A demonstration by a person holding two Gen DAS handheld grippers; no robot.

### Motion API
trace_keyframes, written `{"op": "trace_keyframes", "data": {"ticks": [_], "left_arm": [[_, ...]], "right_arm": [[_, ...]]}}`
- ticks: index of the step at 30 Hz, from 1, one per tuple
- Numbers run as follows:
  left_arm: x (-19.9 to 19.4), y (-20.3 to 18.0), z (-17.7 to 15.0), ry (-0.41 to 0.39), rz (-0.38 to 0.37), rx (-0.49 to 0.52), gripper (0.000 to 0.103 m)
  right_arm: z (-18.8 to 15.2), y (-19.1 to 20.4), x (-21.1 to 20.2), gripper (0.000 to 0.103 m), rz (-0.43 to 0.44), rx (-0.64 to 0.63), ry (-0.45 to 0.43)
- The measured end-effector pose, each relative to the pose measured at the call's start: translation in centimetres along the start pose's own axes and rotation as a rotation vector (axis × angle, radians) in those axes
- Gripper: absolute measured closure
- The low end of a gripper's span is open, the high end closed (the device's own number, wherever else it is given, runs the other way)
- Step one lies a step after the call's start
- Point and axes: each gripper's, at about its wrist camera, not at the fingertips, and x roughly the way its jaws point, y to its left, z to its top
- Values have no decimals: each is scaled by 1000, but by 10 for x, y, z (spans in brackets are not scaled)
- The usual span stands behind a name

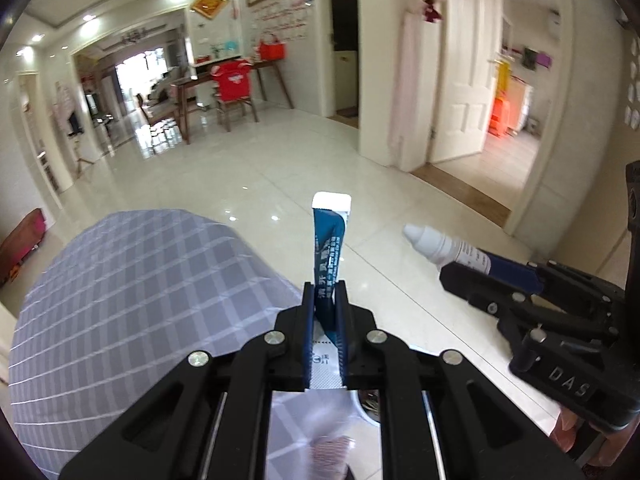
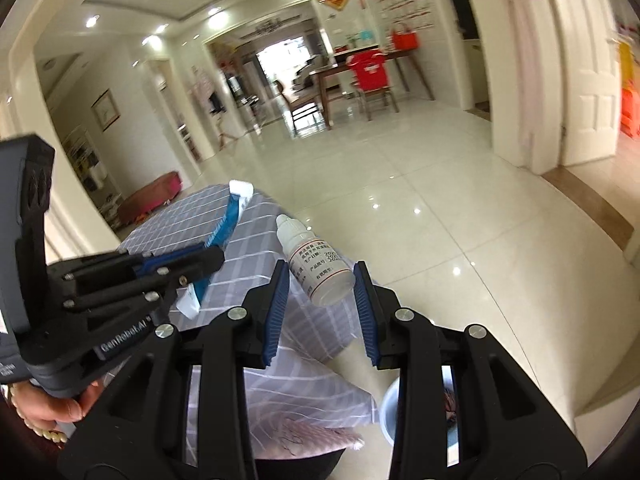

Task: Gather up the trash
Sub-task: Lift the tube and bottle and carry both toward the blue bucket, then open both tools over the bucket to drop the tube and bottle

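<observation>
Left gripper (image 1: 325,286): closed on the tube (image 1: 329,248), a flat blue tube with a white end. The tube stands up from the jaws, white end uppermost, its lower end trailing below the jaws.

Right gripper (image 2: 322,276): blue pads pressed to either side of the bottle (image 2: 316,264), a small white dropper bottle with a printed label. The bottle juts forward from the jaws, cap end away from the claw.

Landmark: the cloth (image 1: 132,292), grey with a white check, draped over a rounded surface.
- Tube: above the cloth's right edge.
- Bottle: right of the cloth, over the floor (image 1: 320,160), near the tube but apart from it.
- Bin (image 2: 390,408): a pale rim below the cloth's lower right corner, mostly hidden behind the right claw.
- Hand (image 2: 56,404): under the left gripper's handle, left of the cloth.
</observation>
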Motion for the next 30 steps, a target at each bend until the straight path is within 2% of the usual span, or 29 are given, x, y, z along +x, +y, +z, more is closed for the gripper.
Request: {"op": "trace_keyframes", "data": {"ticks": [10,12,13,15,16,18,30], "left_arm": [[57,-80,-17,117,-120,65,93],[68,-96,-18,140,-139,85,88],[71,-102,-19,147,-136,93,81],[79,-112,-22,157,-124,107,30],[81,-115,-23,150,-113,112,26],[87,-119,-27,154,-75,129,26],[87,-114,-25,173,-49,126,26]], "right_arm": [[-41,-73,-36,71,-100,146,-38],[-48,-87,-44,71,-128,172,-52],[-51,-94,-47,71,-139,188,-61],[-55,-104,-51,71,-149,212,-66],[-58,-109,-52,70,-155,225,-67],[-60,-119,-50,70,-159,234,-59],[-71,-123,-38,70,-138,256,-18]]}}
